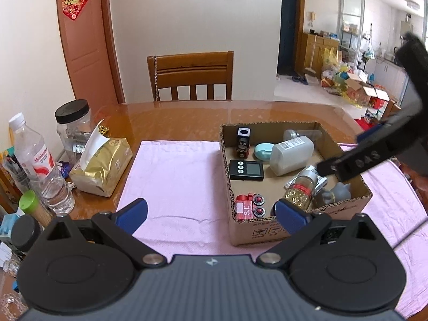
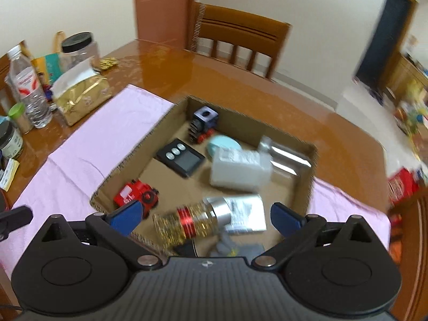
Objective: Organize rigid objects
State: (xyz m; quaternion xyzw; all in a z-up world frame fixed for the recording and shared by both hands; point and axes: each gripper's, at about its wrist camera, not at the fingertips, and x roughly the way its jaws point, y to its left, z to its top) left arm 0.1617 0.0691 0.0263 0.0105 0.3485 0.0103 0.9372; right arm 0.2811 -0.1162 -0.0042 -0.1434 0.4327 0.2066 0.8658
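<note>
A cardboard box stands on a pink cloth. Inside it lie a red toy train, a black timer, a white plastic bottle, a teal case, a black toy train and a gold glitter bottle with a red band. My right gripper hangs open over the box, jaws wide; the glitter bottle lies below them, untouched. My left gripper is open above the cloth at the box's near left corner, holding nothing. The right gripper's finger reaches over the box.
Left of the cloth stand a gold tissue pack, a water bottle and a clear jar with a black lid. A wooden chair sits behind the glossy table's far edge.
</note>
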